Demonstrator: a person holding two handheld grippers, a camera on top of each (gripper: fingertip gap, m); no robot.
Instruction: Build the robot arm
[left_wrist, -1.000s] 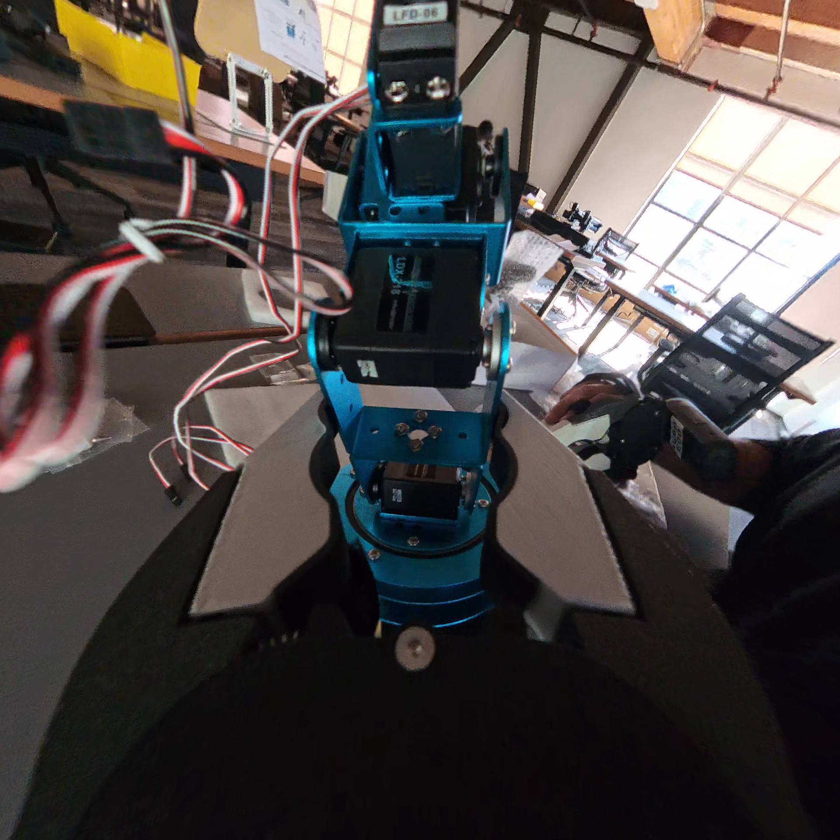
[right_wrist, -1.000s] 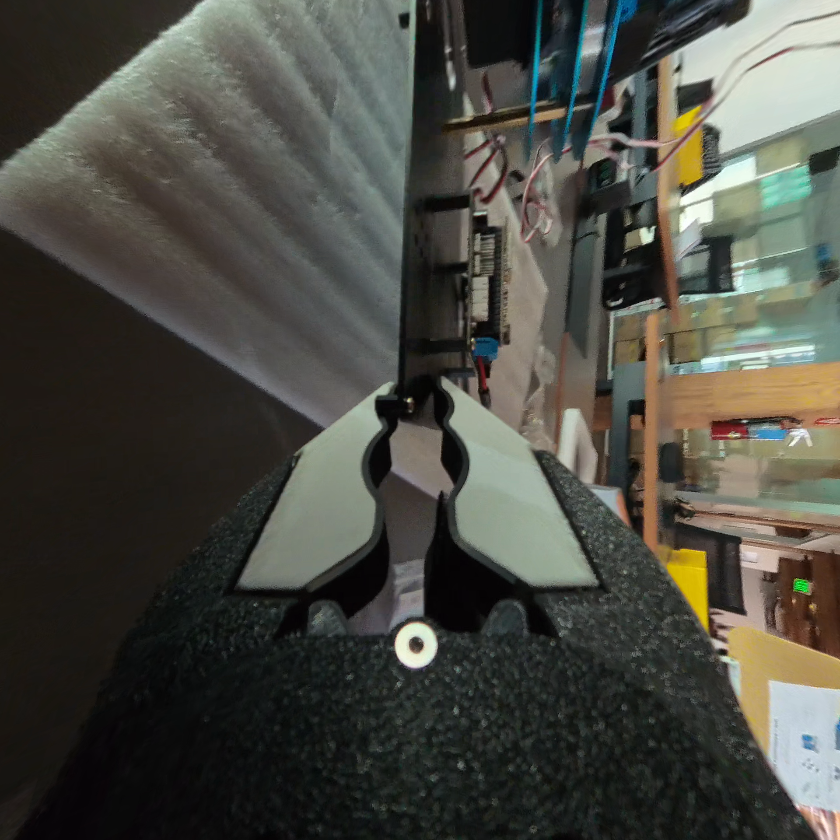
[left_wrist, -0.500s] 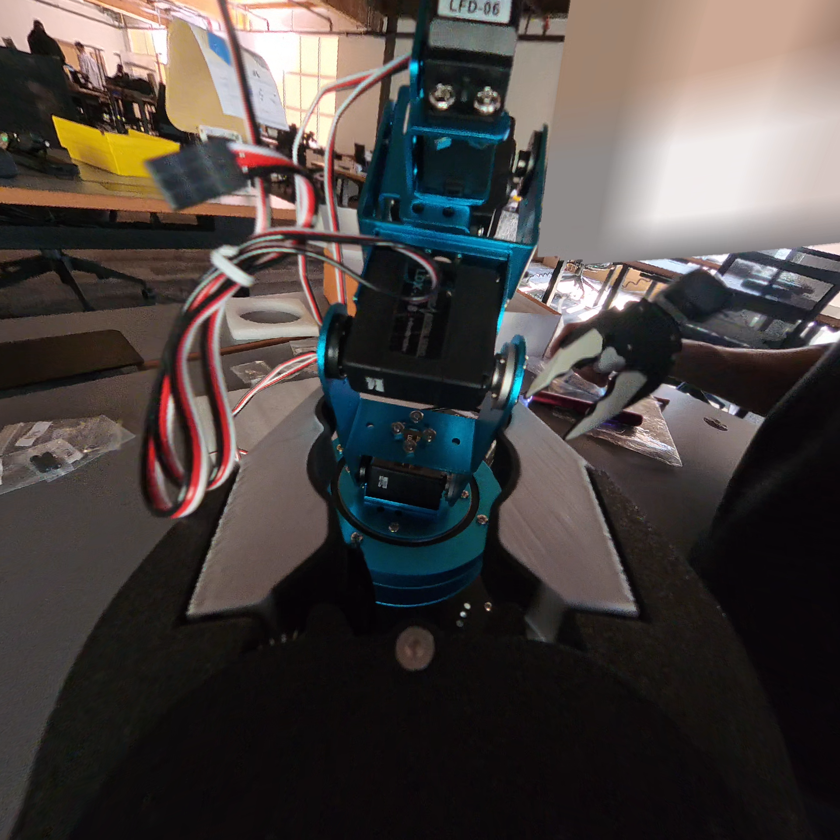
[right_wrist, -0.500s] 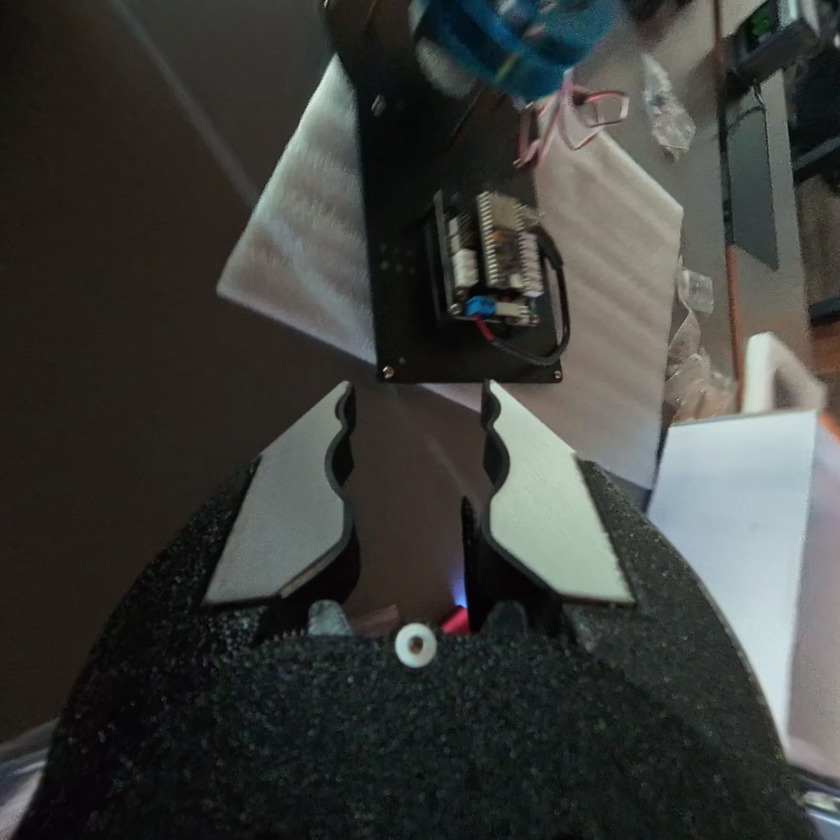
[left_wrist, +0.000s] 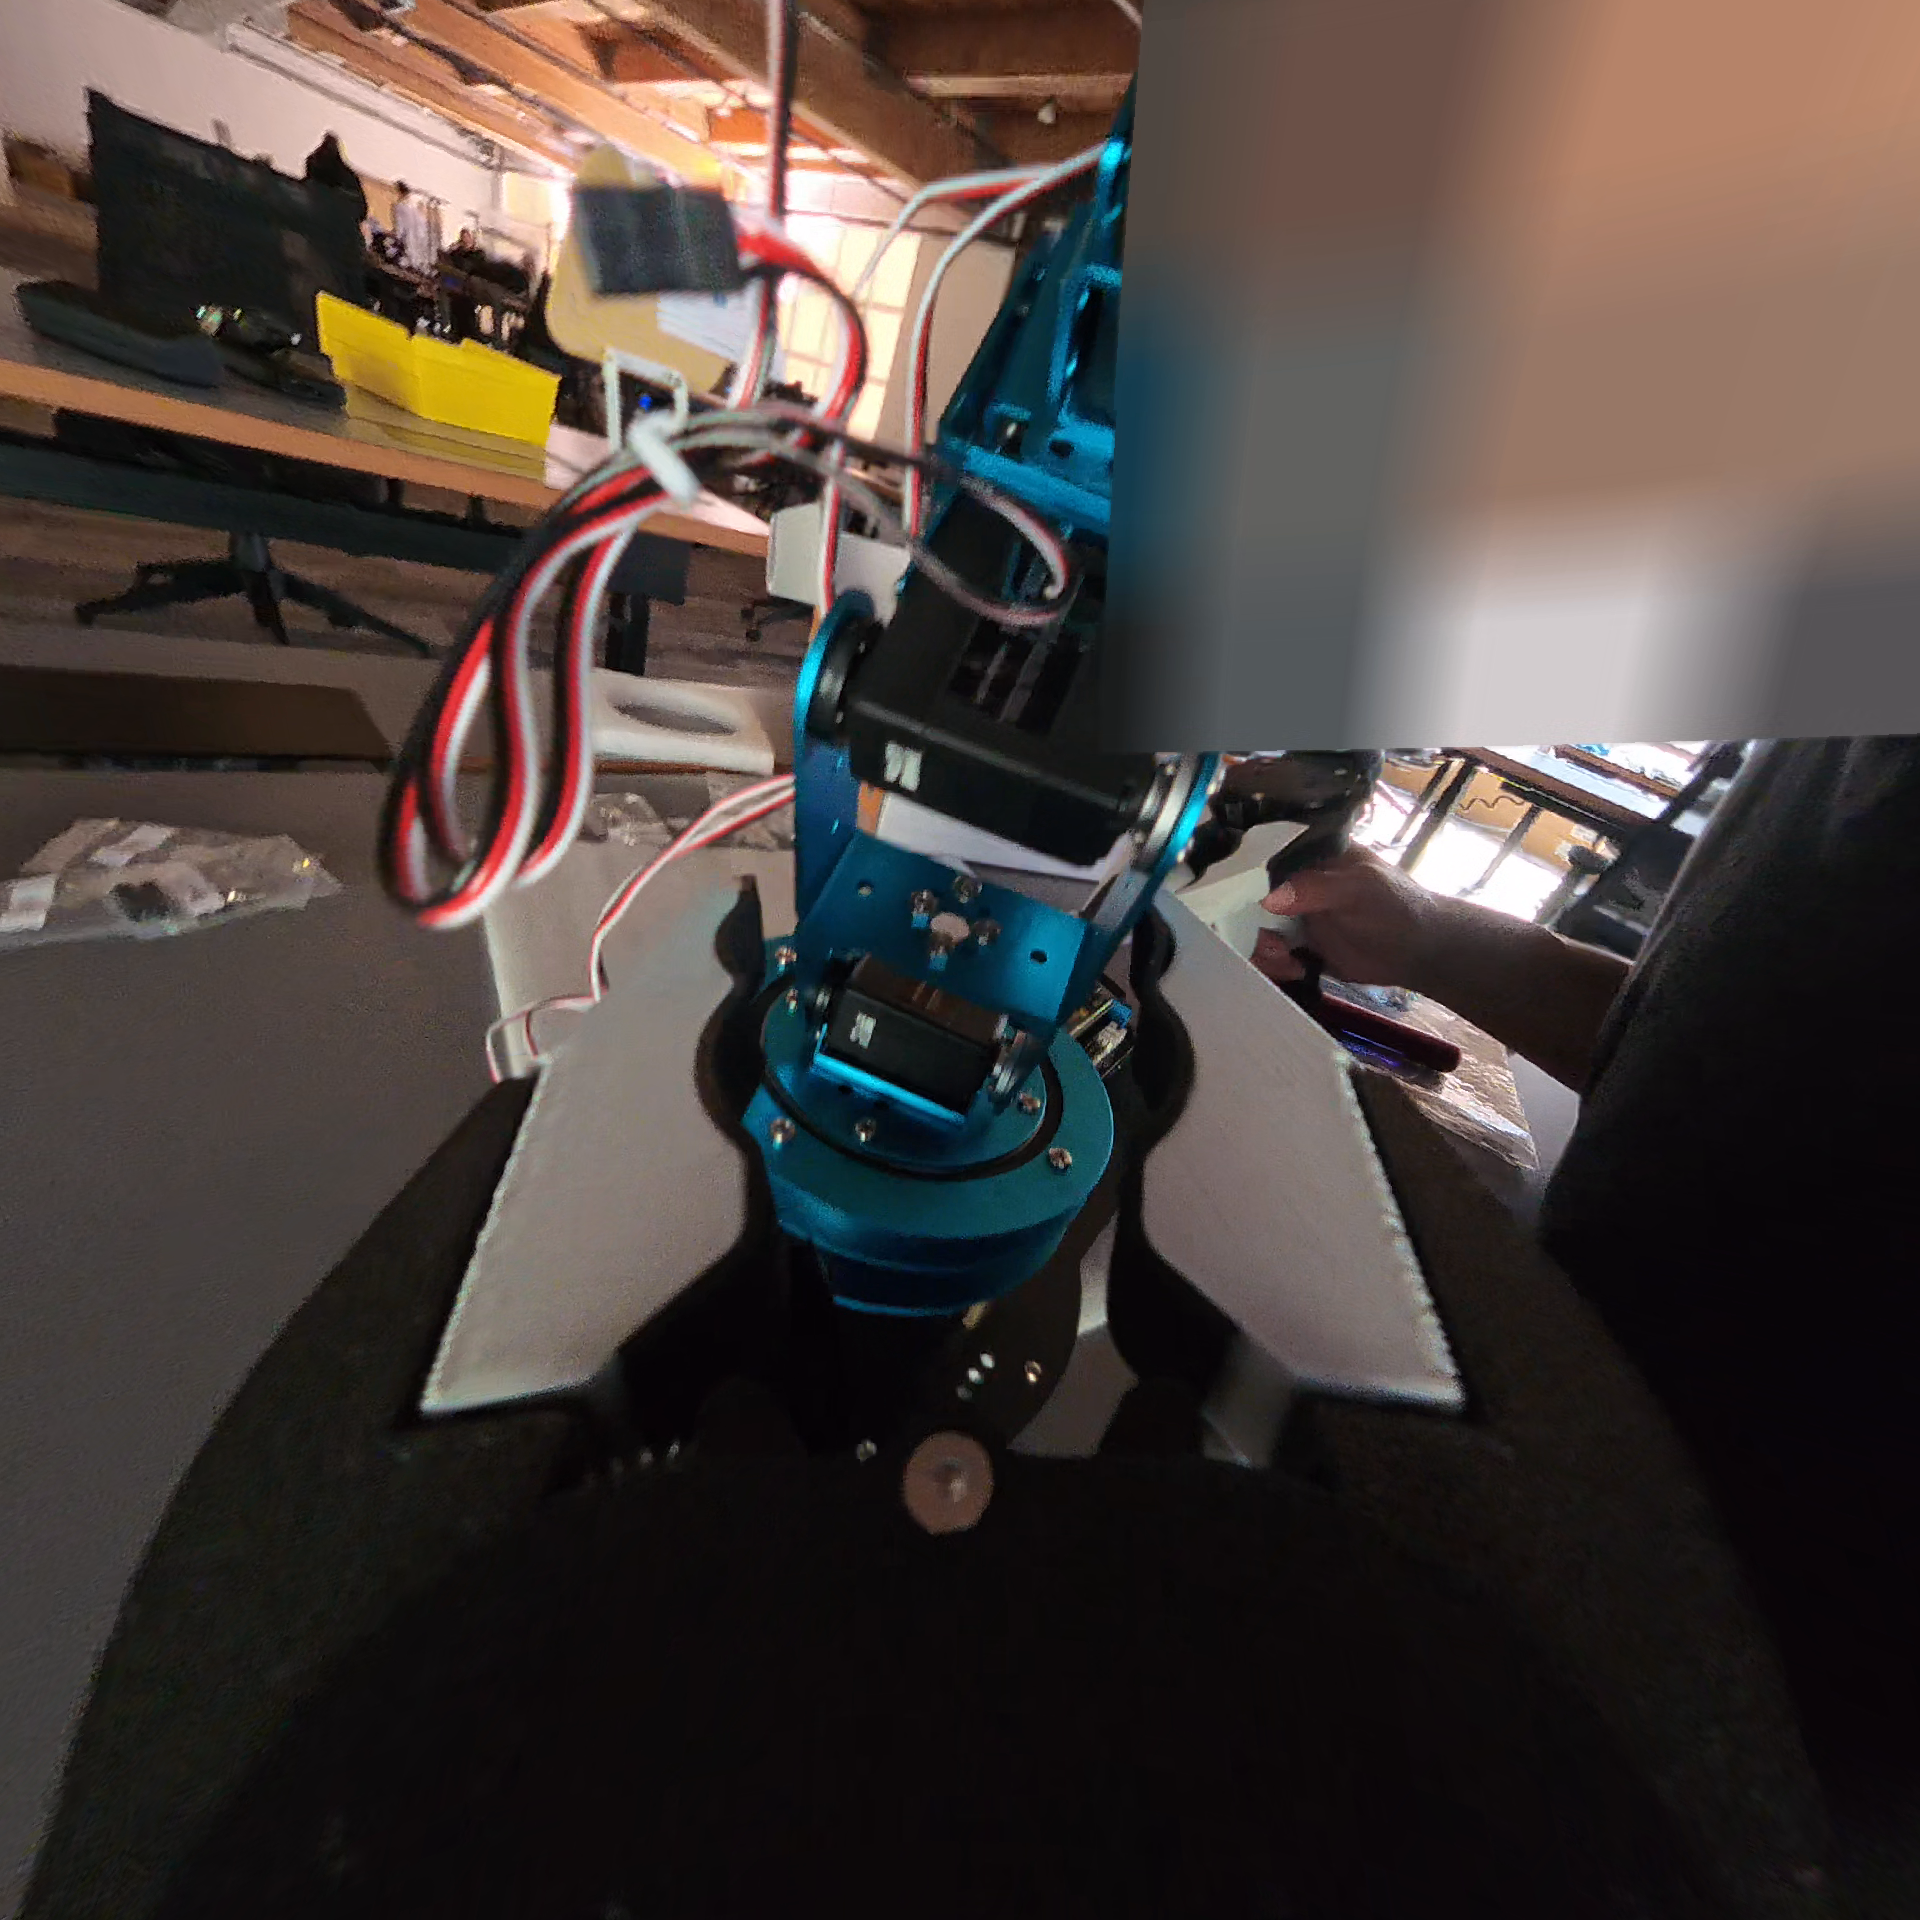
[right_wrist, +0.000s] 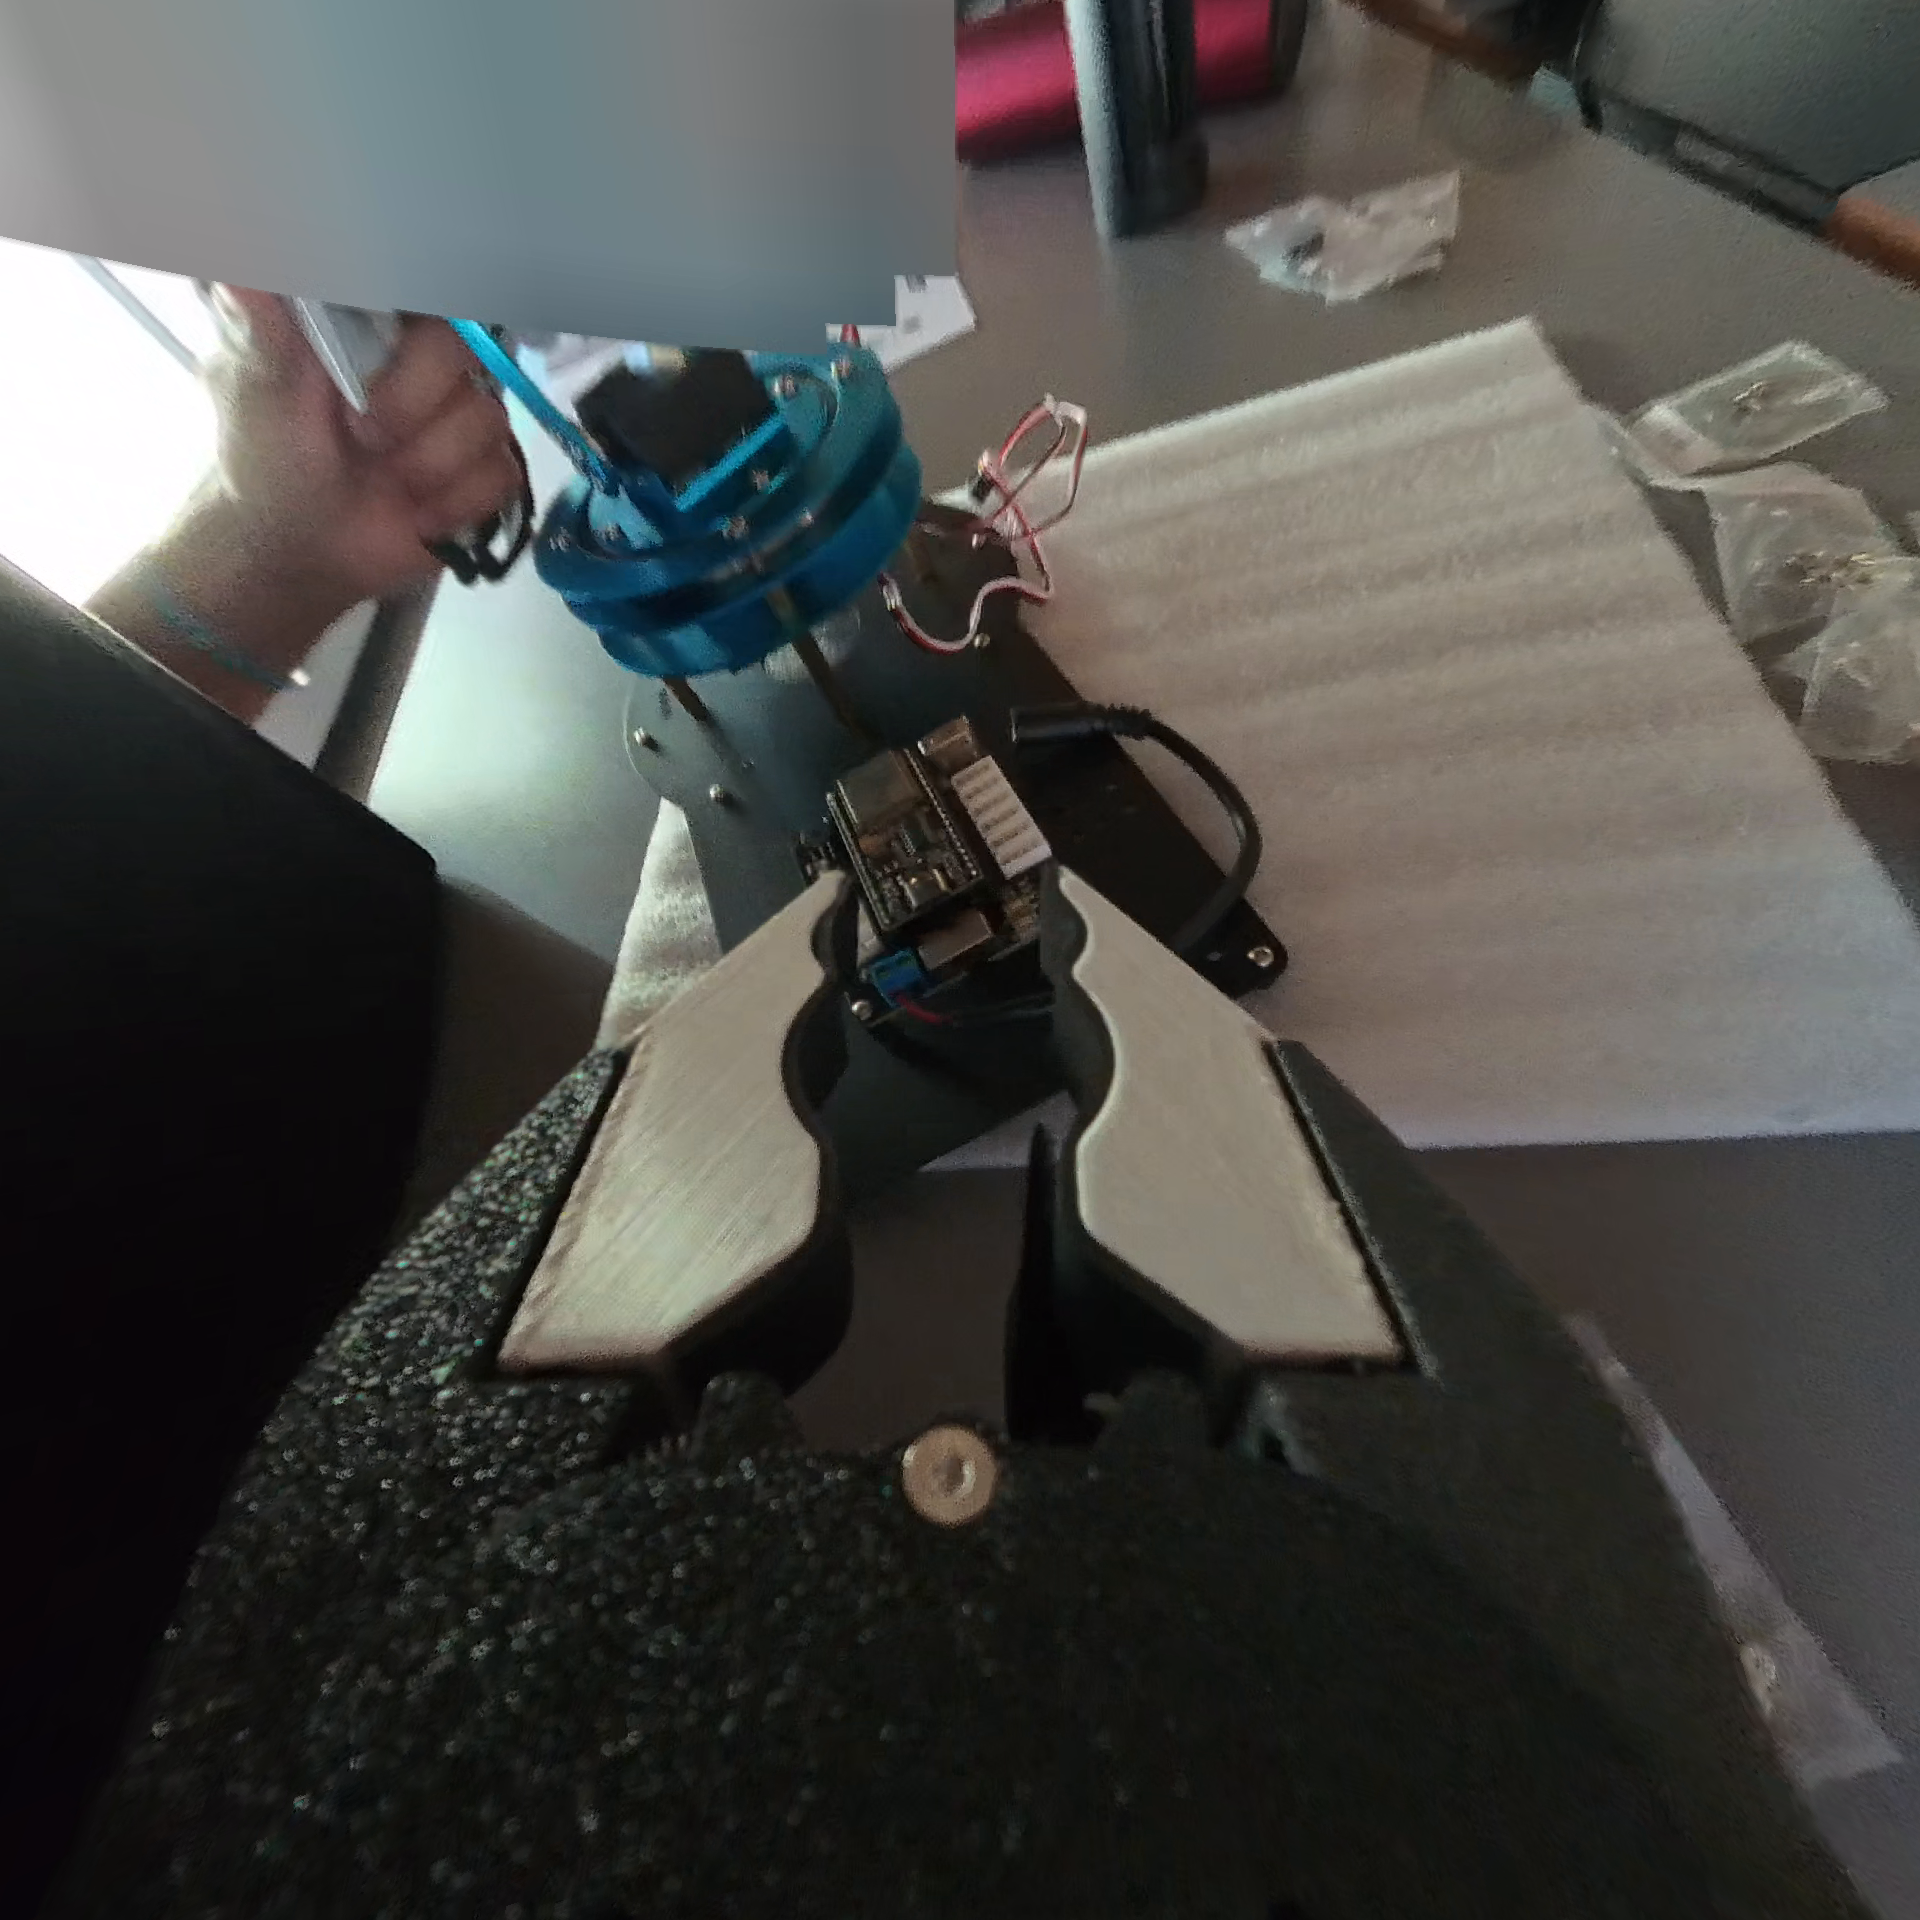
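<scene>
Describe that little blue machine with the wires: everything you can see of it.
The small blue metal jointed arm stands upright on a round blue base above a long black plate lying on white foam sheet. Black motor blocks sit between its brackets; red, white and black wires loop loose. The left tongs flank its base.
</scene>
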